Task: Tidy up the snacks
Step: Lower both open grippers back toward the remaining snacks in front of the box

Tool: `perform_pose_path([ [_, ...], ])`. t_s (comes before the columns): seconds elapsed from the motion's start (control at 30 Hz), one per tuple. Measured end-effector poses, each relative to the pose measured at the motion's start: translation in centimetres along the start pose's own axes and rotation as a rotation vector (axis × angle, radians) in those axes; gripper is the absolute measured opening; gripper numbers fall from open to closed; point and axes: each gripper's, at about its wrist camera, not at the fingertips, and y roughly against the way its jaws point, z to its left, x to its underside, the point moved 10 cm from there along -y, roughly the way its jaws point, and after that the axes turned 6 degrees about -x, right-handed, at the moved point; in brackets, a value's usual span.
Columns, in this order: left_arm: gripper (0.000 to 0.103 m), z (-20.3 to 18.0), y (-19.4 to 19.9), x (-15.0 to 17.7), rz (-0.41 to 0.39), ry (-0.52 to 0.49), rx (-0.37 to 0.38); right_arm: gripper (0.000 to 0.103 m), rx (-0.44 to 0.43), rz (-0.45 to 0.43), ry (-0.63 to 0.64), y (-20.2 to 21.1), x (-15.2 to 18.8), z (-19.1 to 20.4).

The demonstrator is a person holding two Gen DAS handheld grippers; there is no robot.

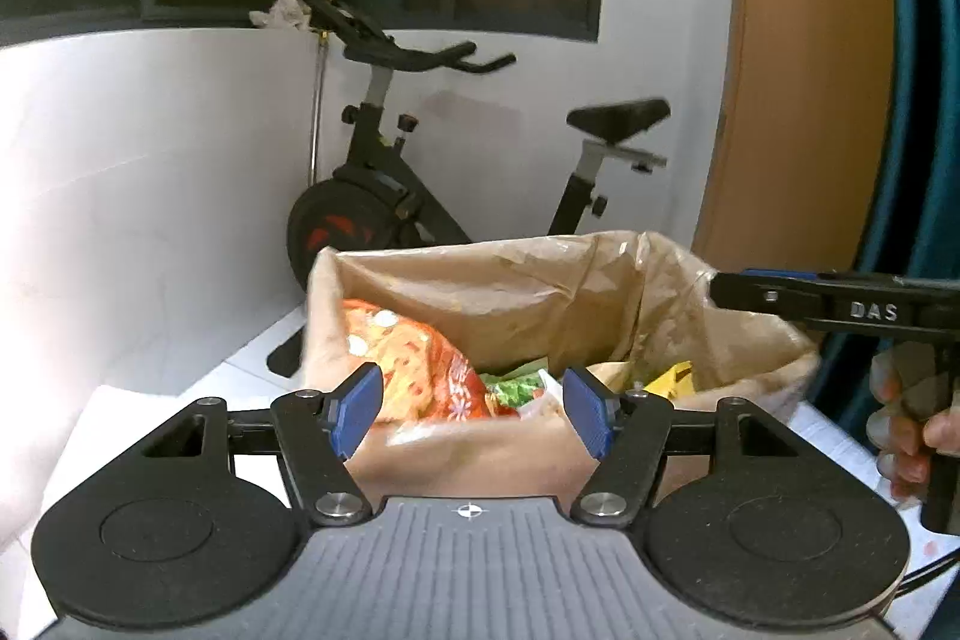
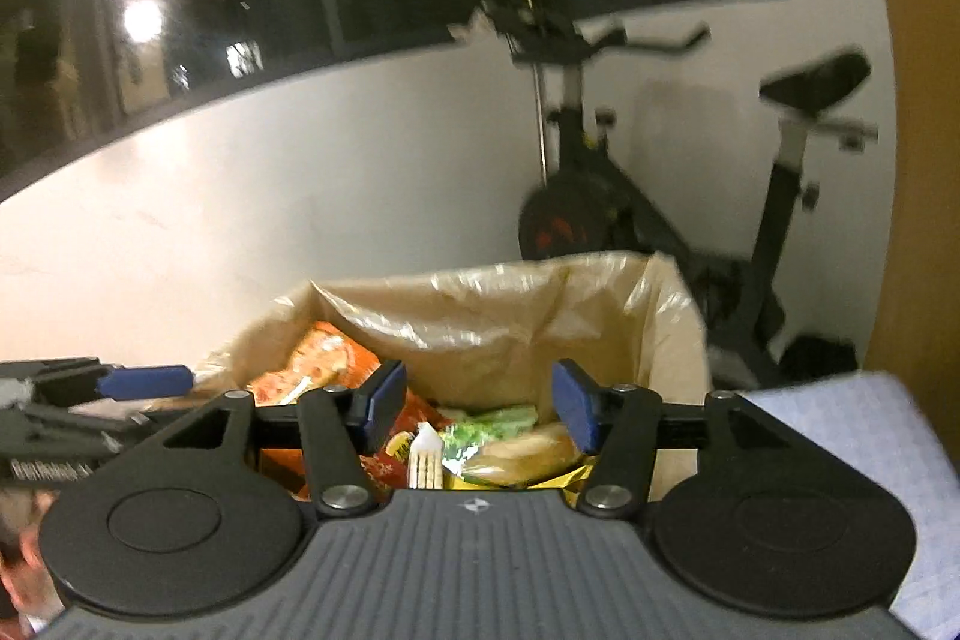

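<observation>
both grippers hover at the near rim of the beige plastic bag (image 1: 540, 292), which stands open on the table with the snacks inside: an orange packet (image 1: 414, 358) at nine o'clock, a green packet (image 2: 489, 421) and a bread-like pack (image 2: 528, 451) toward the centre. the left gripper (image 1: 474, 409) and the right gripper (image 2: 477, 403) both have jaws spread, pinching nothing. the next grasp would go best on one packet's free edge, clear of the bag's film. readable writing: "das" on the right gripper's body at three o'clock; the packet print is too blurred to read.
</observation>
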Motion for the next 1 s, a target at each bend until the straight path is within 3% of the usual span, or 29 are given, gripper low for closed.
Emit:
perform_pose_path([
  [0.23,0.068,3.8,4.0,3.2,-0.023,0.061,-0.053,0.058,-0.042,-0.128,0.108,5.4,1.5,0.9],
  [0.47,0.067,5.8,3.2,7.7,0.066,0.178,-0.082,0.058,-0.016,-0.146,0.011,7.4,5.5,-0.1],
  [0.8,0.066,5.1,0.2,12.2,0.177,0.172,-0.105,0.058,0.015,0.035,-0.029,5.6,12.9,-0.7],
  [1.0,0.065,5.1,-0.8,14.1,0.215,0.179,-0.126,0.058,-0.024,0.232,-0.063,1.8,17.3,0.1],
])
